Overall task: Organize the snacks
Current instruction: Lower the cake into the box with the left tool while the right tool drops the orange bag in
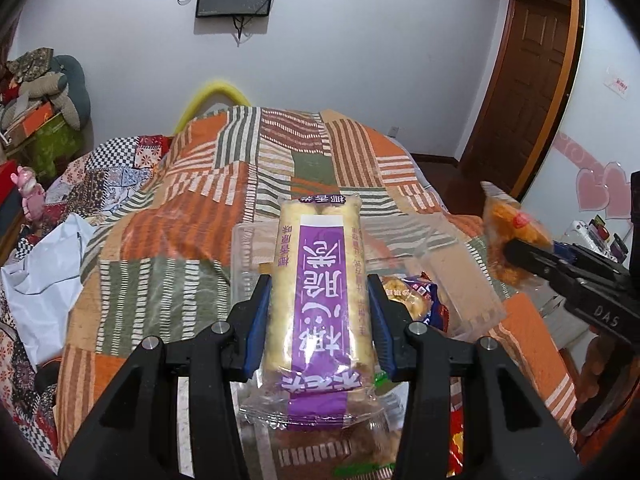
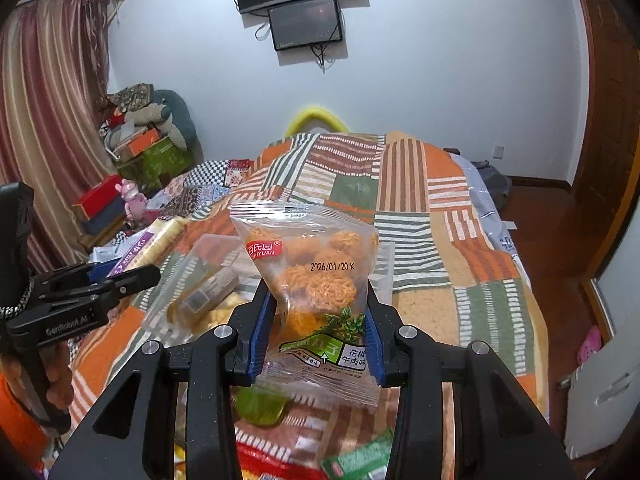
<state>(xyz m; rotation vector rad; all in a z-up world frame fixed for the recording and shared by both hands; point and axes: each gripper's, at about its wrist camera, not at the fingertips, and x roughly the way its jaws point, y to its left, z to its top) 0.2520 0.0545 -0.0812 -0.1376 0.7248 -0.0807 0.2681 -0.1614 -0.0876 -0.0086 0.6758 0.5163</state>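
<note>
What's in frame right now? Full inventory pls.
rice cracker pack: 1, purple and cream, held above the bed
noodle snack bag: 1, clear with orange balls, held above the bed
plastic box: 1, clear, on the bedspread, some snacks inside
loose snack packs: several, red and green, near edge
bedspread: 1, orange-green patchwork
screens: 2, black, on wall
door: 1, brown, right
left hand-held gripper: black with blue pads, shut on cracker pack
right hand-held gripper: same, shut on noodle bag
</note>
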